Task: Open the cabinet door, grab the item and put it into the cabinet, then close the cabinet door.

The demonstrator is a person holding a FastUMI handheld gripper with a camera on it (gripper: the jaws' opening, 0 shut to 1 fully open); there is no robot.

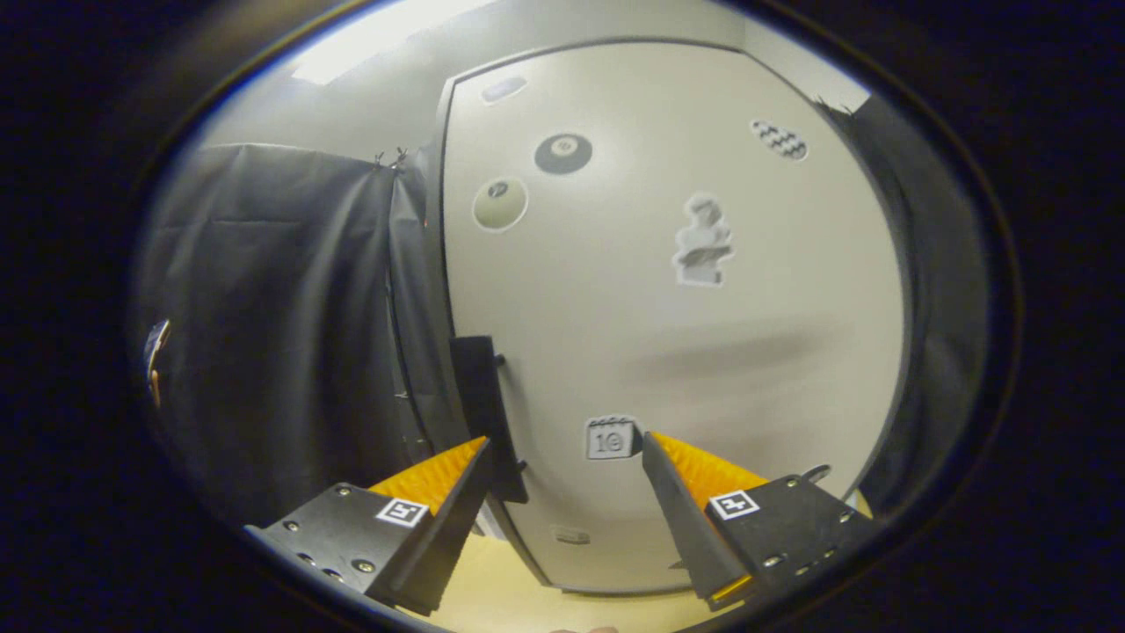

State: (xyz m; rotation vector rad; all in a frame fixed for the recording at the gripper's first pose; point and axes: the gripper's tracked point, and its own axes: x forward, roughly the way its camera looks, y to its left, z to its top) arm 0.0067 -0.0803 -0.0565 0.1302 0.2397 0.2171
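Observation:
A white cabinet door (668, 290) with several stickers on it stands straight ahead of me, shut against the cabinet. Its dark vertical handle (486, 413) runs along the door's left edge. My gripper (564, 448) is open, its fingers spread wide close in front of the lower part of the door. The left fingertip (470, 457) sits right beside the lower end of the handle; whether it touches the handle I cannot tell. The right fingertip (655, 448) is over the door face next to a small square sticker (611, 438). Nothing is between the fingers.
Black cloth (281, 334) hangs to the left of the cabinet and more of it at the right side (932, 290). A pale wooden surface (518, 598) lies below the door's bottom edge, under the fingers. A white wall rises above the cabinet.

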